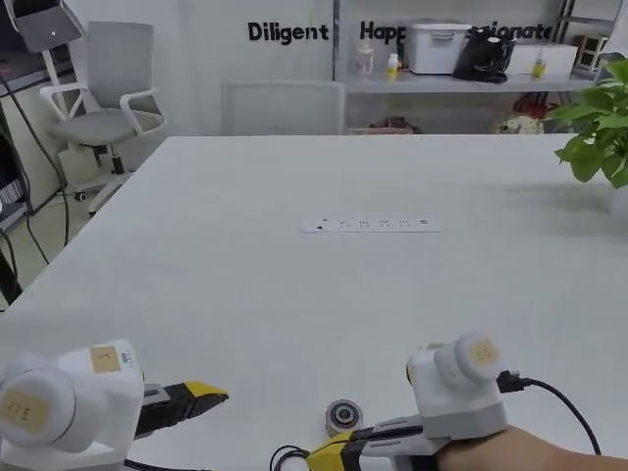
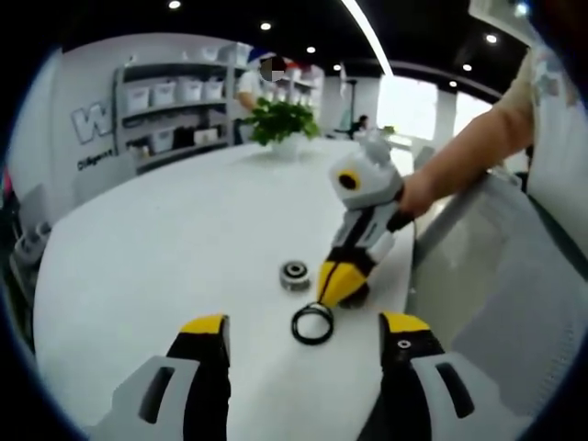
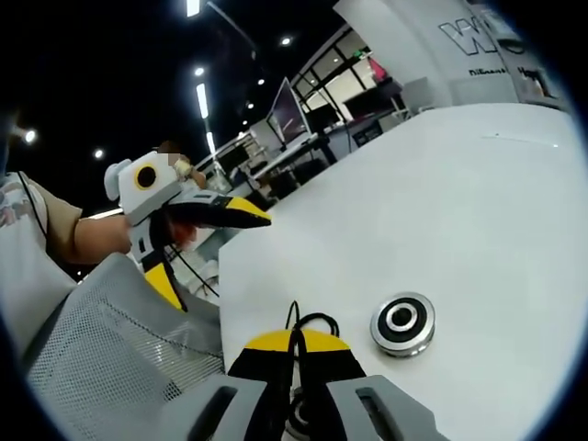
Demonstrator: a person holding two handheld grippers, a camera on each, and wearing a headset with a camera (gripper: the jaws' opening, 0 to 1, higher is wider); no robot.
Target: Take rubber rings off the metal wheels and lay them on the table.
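Black rubber ring (image 2: 312, 324): thin loop flat on the white table (image 1: 294, 294) near its front edge, probably being laid down.
Round metal wheel (image 2: 295, 274): bare, just beside it.
Right gripper (image 2: 342, 283): closed, apparently pinching the ring's rim.
Left gripper (image 2: 304, 326): spread wide, empty, facing the ring.

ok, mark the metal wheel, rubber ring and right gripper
metal wheel (image 3: 402, 322): right gripper view, its middle.
rubber ring (image 2: 312, 342): left gripper view, near side of band.
right gripper (image 3: 294, 336): right gripper view, between yellow tips.
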